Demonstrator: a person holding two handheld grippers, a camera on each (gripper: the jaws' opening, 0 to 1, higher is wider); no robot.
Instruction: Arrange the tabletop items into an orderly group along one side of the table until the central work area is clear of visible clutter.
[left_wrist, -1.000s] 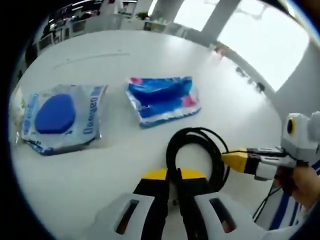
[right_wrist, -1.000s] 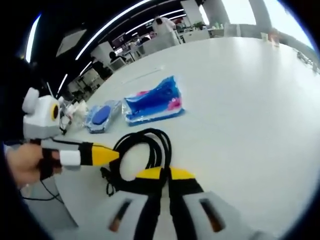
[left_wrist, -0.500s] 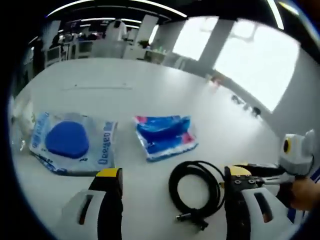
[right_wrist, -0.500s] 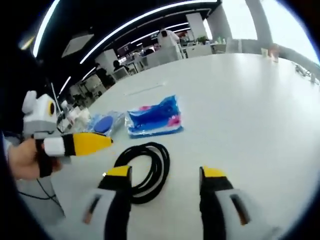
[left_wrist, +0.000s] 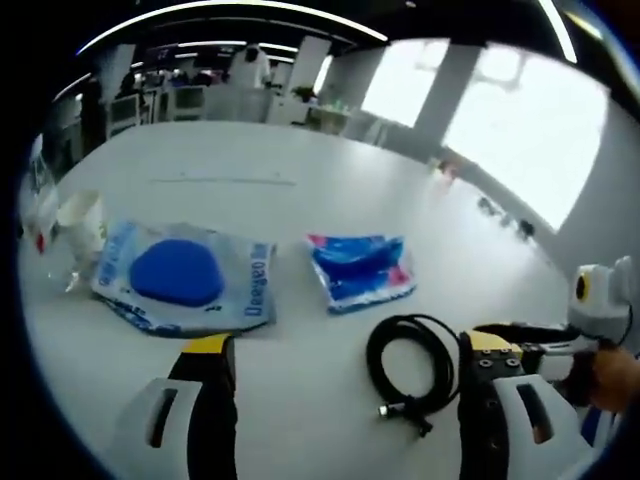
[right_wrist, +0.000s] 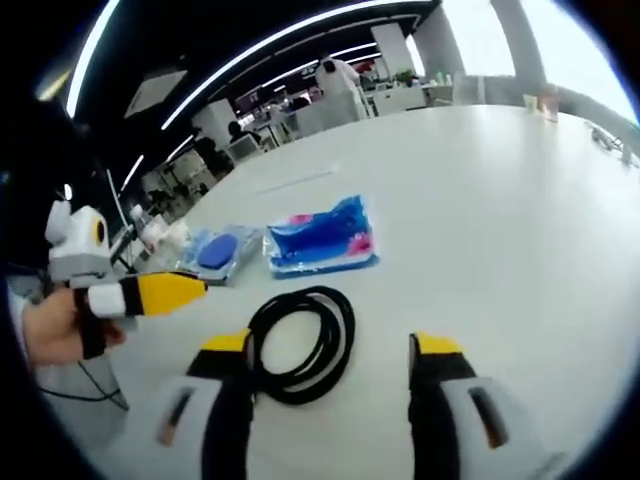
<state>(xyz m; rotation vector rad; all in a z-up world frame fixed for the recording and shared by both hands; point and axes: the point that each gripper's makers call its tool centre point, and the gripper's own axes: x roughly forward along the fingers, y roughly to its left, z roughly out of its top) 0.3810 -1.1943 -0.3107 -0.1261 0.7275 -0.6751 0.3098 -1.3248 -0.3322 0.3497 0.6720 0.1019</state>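
A coiled black cable (left_wrist: 410, 365) lies on the white table (left_wrist: 300, 170), just inside the right jaw of my open left gripper (left_wrist: 348, 345). Beyond it lie a blue and pink packet (left_wrist: 360, 270) and a clear bag with a blue pad (left_wrist: 180, 275). In the right gripper view the cable (right_wrist: 300, 340) rests between the spread jaws of my open right gripper (right_wrist: 330, 345), close to the left jaw. The blue and pink packet (right_wrist: 322, 237) and the clear bag (right_wrist: 215, 252) sit behind it. Neither gripper holds anything.
A small clear packet (left_wrist: 70, 235) lies at the table's left edge. A hand holds the right gripper (left_wrist: 555, 340) entering from the right, and the left gripper (right_wrist: 140, 295) enters the right gripper view from the left. Bare table (right_wrist: 500, 200) stretches far right.
One second ago both grippers were shut on the cable. Both have since opened and drawn back, and the cable lies free on the table. Both views have shifted slightly.
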